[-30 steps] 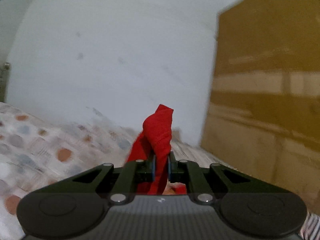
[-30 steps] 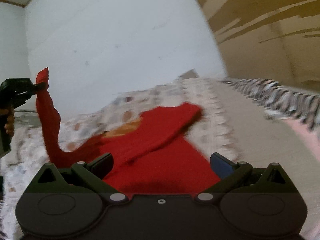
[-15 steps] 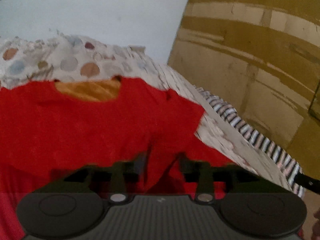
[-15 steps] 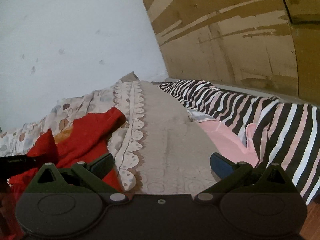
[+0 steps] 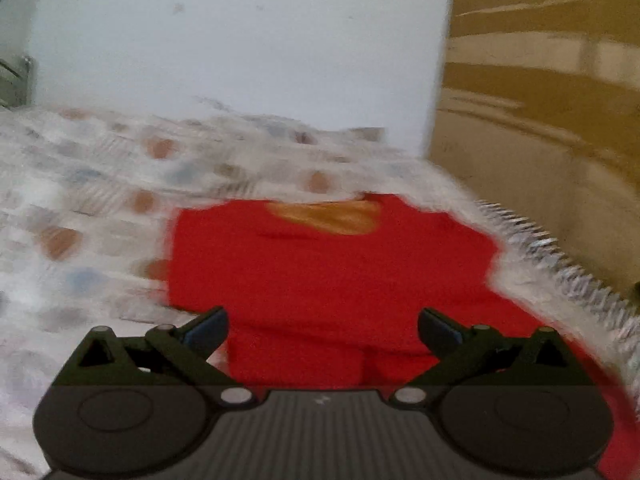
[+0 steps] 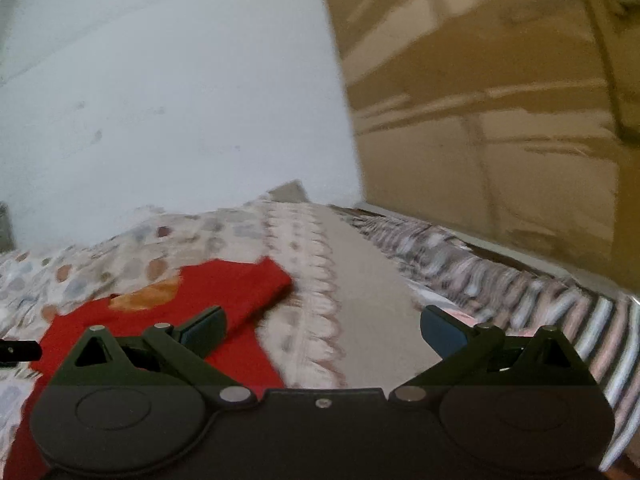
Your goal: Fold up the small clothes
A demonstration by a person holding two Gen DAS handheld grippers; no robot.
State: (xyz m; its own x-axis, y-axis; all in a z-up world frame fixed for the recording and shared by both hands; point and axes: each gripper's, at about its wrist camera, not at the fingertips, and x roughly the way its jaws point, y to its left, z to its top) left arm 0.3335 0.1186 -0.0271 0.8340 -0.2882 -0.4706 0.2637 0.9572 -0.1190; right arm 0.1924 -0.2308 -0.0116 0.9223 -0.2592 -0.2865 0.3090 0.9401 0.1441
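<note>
1. Left wrist view: your left gripper [image 5: 323, 326] jaws have just been opening, wide now, nothing held
2. Red shirt [image 5: 328, 264] lies flat on the bedspread [image 5: 80, 208] dead ahead, collar far
3. Right gripper [image 6: 323, 326] gapes empty, shirt off its left

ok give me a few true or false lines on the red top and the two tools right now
1. The red top lies on the spotted bedspread. True.
2. The left tool is clamped on a sleeve. False: its jaws stand wide apart, having just been opening, and the fabric lies loose below them.
3. The right tool is open and holds nothing. True.
4. The lining at the neck is blue. False: it is orange-yellow.
5. A striped cloth lies to the right of the bedspread. True.
</note>
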